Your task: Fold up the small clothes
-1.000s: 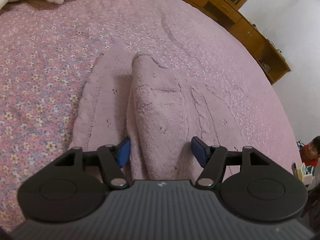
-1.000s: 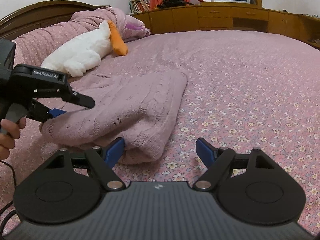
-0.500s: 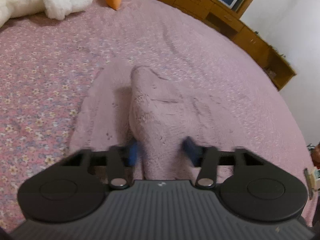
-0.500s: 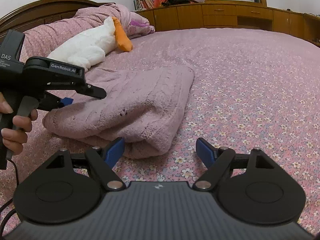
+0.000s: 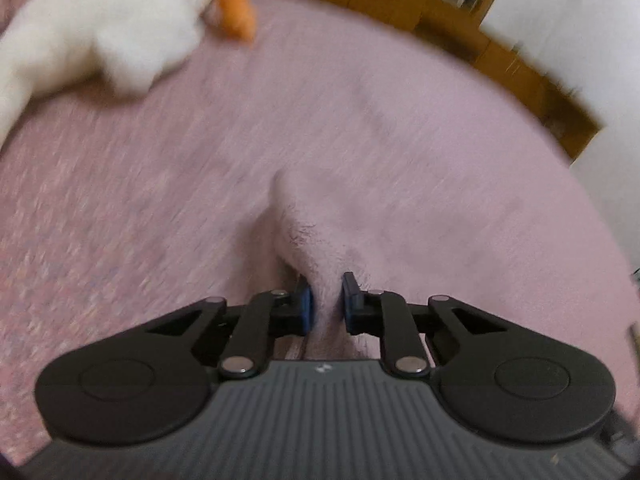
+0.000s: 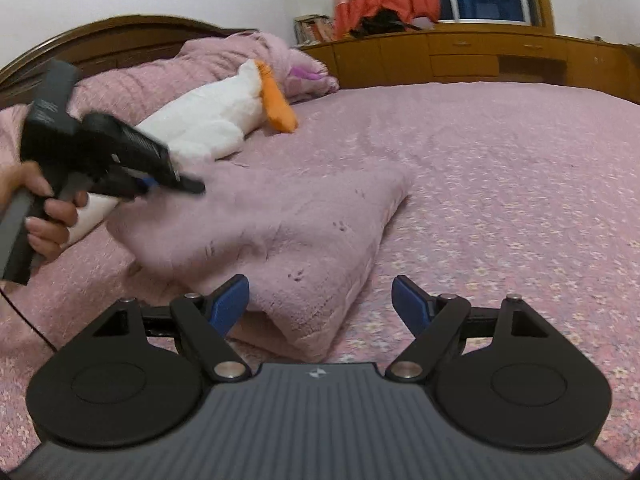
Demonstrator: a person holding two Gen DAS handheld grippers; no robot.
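Observation:
A pink knitted sweater (image 6: 280, 220) lies folded on the pink flowered bed. In the left wrist view my left gripper (image 5: 325, 306) is shut on a fold of the sweater (image 5: 316, 248) and lifts it; the view is blurred by motion. In the right wrist view the left gripper (image 6: 160, 180) shows at the sweater's far left edge, held by a hand. My right gripper (image 6: 320, 304) is open, and the sweater's near corner lies between its blue pads (image 6: 228, 304).
A white plush goose with an orange beak (image 6: 216, 120) lies behind the sweater near the pillows. A wooden headboard (image 6: 120, 36) and low wooden cabinets (image 6: 480, 56) border the bed. The bedspread (image 6: 520, 200) stretches out to the right.
My left gripper has closed on the sweater's edge and raised it, swinging toward the plush goose. My right gripper has stayed open and moved slightly closer to the sweater's corner.

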